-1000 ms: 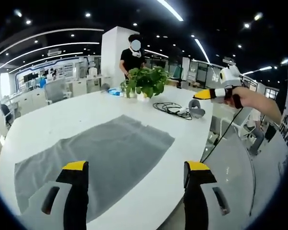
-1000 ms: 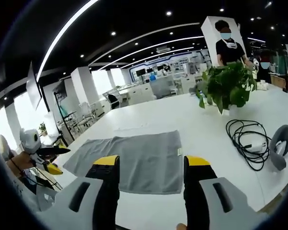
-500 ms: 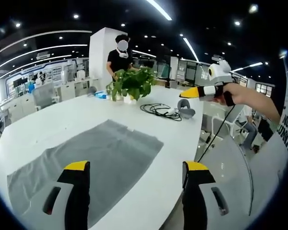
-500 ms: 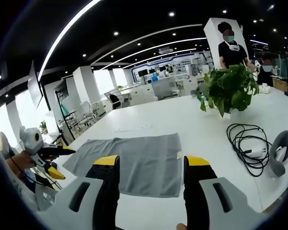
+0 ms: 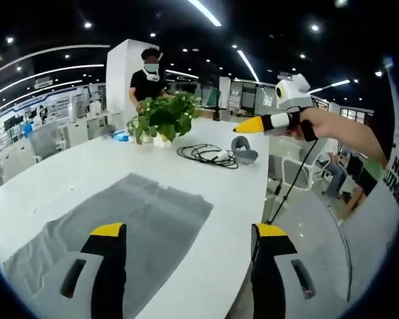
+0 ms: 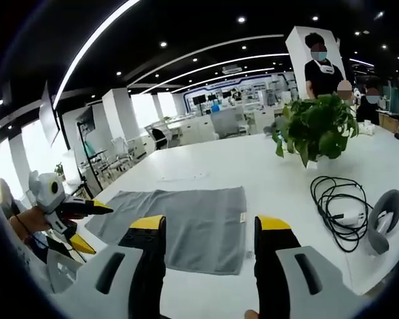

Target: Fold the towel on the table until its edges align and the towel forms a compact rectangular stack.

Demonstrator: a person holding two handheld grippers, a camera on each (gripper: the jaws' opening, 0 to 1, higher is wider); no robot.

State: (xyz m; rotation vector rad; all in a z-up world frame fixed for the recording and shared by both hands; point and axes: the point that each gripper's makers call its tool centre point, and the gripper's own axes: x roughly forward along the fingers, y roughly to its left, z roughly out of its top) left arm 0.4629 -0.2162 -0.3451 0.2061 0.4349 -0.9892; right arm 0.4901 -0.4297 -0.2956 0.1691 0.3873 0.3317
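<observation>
Between the parted, empty jaws of the left gripper [image 5: 186, 239], the grey towel [image 5: 120, 229] is seen spread flat on the white table [image 5: 233, 193], just ahead of the tips. The right gripper [image 6: 209, 229] is likewise held wide and empty, above the towel's near edge. One corner is best pinched by each gripper, then both lifted evenly so the edges meet. Beyond the towel, a cable [image 6: 336, 203] and a plant [image 6: 316, 129] are shown; the towel's small label is seen in the right gripper view alone.

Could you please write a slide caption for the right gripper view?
Open right gripper above a flat grey towel on a white table, plant and cable beyond.
</observation>
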